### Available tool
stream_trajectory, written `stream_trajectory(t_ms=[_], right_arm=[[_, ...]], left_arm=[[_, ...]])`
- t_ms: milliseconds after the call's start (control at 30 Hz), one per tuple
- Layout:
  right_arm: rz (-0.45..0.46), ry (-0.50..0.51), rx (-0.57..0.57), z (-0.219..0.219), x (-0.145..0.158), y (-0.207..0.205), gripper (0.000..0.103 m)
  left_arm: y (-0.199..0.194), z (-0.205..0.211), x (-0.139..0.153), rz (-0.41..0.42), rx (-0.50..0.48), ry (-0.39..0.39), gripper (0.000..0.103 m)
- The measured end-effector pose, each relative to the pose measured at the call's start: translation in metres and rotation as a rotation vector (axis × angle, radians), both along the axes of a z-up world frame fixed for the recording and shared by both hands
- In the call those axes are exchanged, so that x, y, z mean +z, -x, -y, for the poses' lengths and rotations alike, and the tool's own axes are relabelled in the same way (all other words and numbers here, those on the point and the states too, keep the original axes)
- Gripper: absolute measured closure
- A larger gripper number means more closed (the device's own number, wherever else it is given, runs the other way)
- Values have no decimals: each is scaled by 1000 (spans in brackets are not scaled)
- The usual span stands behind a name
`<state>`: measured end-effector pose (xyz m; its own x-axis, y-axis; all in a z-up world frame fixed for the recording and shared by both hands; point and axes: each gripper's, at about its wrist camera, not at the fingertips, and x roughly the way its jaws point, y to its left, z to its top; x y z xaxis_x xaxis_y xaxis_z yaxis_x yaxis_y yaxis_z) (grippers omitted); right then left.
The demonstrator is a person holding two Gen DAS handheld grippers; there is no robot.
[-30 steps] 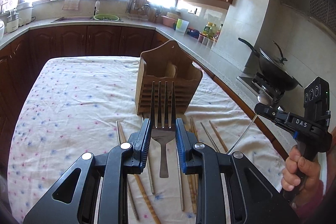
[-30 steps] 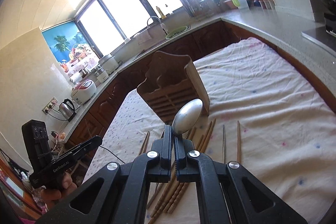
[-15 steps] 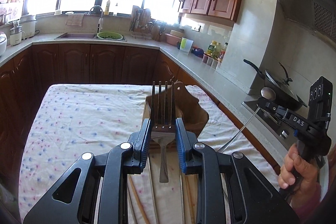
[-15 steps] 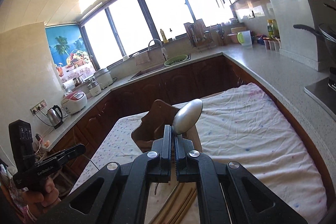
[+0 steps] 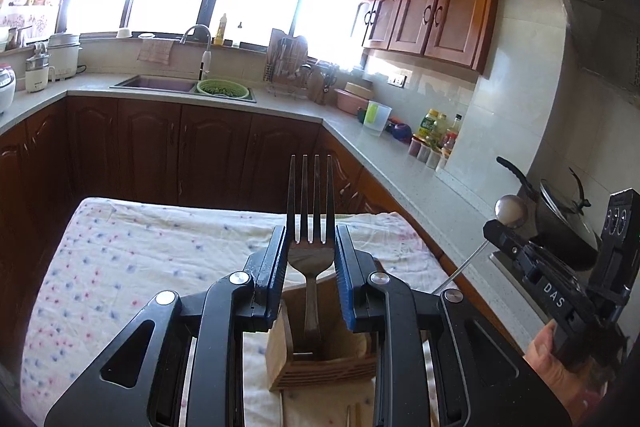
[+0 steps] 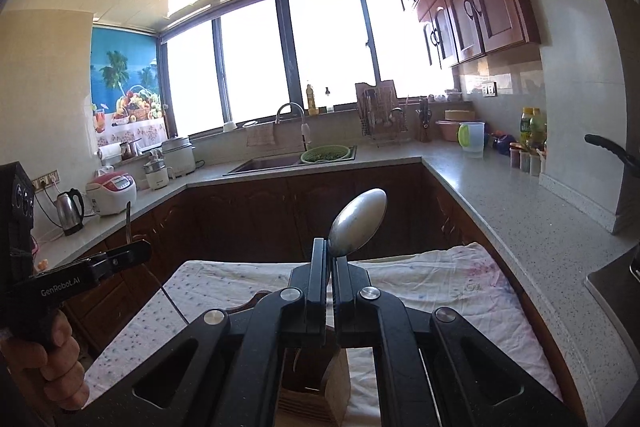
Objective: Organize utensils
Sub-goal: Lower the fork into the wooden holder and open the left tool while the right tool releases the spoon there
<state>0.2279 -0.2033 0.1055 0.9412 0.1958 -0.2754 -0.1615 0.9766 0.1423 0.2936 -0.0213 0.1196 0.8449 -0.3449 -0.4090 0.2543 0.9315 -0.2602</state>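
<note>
Cloth-covered surface (image 5: 132, 259): wooden holder (image 5: 320, 359) stood directly below left gripper (image 5: 311, 267) grasping upright fork (image 5: 311, 203); right gripper (image 6: 332, 291) clenched spoon (image 6: 358, 223).

Table (image 5: 132, 267) covered with a white cloth (image 5: 100, 259) printed in small red and blue dots; cloth is wrinkled, with a pinkish stain near its far right corner (image 6: 476, 267). Wooden utensil holder (image 5: 320, 363) stands directly on the cloth, slatted front, open top, in the near middle, partly hidden in both views. Thin utensil ends (image 5: 352, 415) lie on the cloth just in front of the holder, at the bottom edge of the left wrist view; type cannot be told. Rest of the cloth bare.
</note>
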Motion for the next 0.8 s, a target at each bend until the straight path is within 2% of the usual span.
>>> stream_trajectory(t_ms=[167, 433, 533, 633, 800], right_arm=[[-55, 23, 11, -6, -36, -21, 101], [-129, 34, 56, -8, -72, -38, 101], [-163, 43, 71, -11, -81, -42, 101], [-160, 33, 76, -8, -83, -40, 101], [-169, 27, 78, -6, -81, -41, 101]], left_arm=[[-13, 6, -31, -23, 17, -23, 82], [-19, 19, -69, -88, -10, -53, 81], [-16, 28, -73, -82, -19, -80, 81], [-14, 33, -73, -74, -15, -99, 82], [-17, 28, -71, -92, -22, -70, 81]])
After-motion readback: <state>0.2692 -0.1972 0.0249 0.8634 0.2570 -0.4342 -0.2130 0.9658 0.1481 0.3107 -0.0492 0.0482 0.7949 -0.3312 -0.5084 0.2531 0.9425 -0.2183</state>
